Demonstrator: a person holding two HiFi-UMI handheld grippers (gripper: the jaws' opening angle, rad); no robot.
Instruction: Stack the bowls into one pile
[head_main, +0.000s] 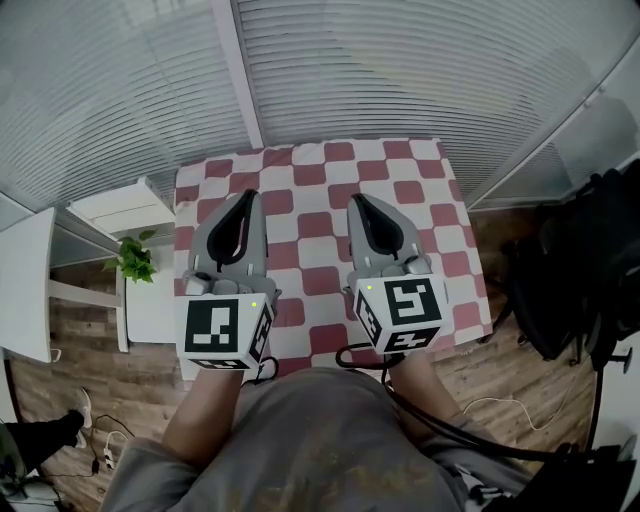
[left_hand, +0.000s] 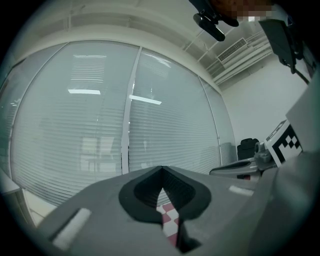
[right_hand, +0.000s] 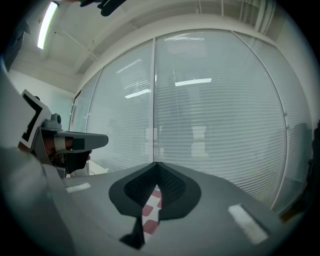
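No bowl shows in any view. In the head view both grippers hover side by side over a small table with a red-and-white checked cloth (head_main: 410, 185). My left gripper (head_main: 247, 194) is shut, its tips meeting with nothing between them. My right gripper (head_main: 355, 199) is also shut and holds nothing. In the left gripper view the closed left gripper (left_hand: 161, 169) points at the blinds, with a sliver of checked cloth (left_hand: 170, 217) seen through the gap behind the tips. The right gripper view shows the same for the right gripper (right_hand: 156, 164), cloth (right_hand: 150, 212) visible below.
Window blinds (head_main: 120, 90) curve round behind the table. A white shelf unit (head_main: 115, 215) with a small green plant (head_main: 135, 260) stands at the left. A dark chair or bag (head_main: 575, 270) sits at the right. Cables (head_main: 450, 425) trail on the wooden floor.
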